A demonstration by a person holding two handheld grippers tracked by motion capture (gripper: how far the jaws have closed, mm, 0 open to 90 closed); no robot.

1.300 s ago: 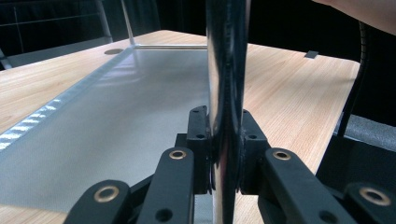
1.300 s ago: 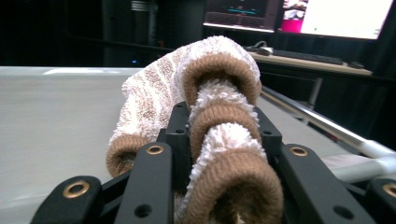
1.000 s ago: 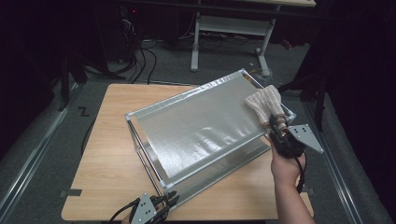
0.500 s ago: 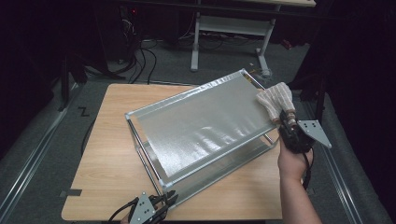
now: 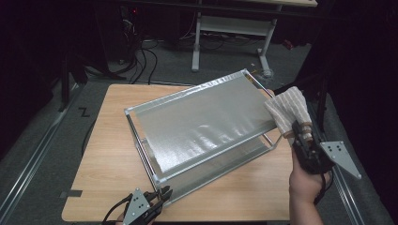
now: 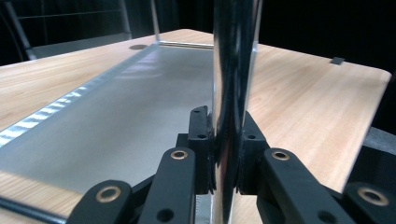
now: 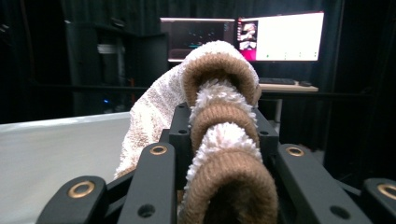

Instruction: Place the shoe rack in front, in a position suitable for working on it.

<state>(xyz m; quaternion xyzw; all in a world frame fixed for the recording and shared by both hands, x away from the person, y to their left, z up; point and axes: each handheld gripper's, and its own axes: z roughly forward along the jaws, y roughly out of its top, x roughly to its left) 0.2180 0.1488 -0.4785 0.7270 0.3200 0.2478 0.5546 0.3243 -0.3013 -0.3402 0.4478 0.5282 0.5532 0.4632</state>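
A two-tier metal rack [image 5: 202,117] stands slantwise on the wooden table [image 5: 108,154]. My left gripper [image 5: 162,193] is at the rack's near left corner, shut on the shiny upright post [image 6: 231,70]; both pads [image 6: 201,135] press the post from either side. My right gripper [image 5: 302,136] is shut on a folded brown-and-white striped cloth [image 5: 287,110], held just past the right end of the top shelf. In the right gripper view the cloth [image 7: 219,121] bulges up between the jaws, with the top shelf [image 7: 56,149] at the left.
Behind the table stand a white desk frame [image 5: 195,42] and floor cables [image 5: 141,56]. Two lit monitors [image 7: 280,37] show in the right gripper view. A piece of grey tape [image 5: 70,193] lies at the table's near left corner. A rail runs along the floor at the left.
My right gripper has carried the cloth to the right, off the top shelf's right end and slightly nearer. The left gripper has stayed on the post.
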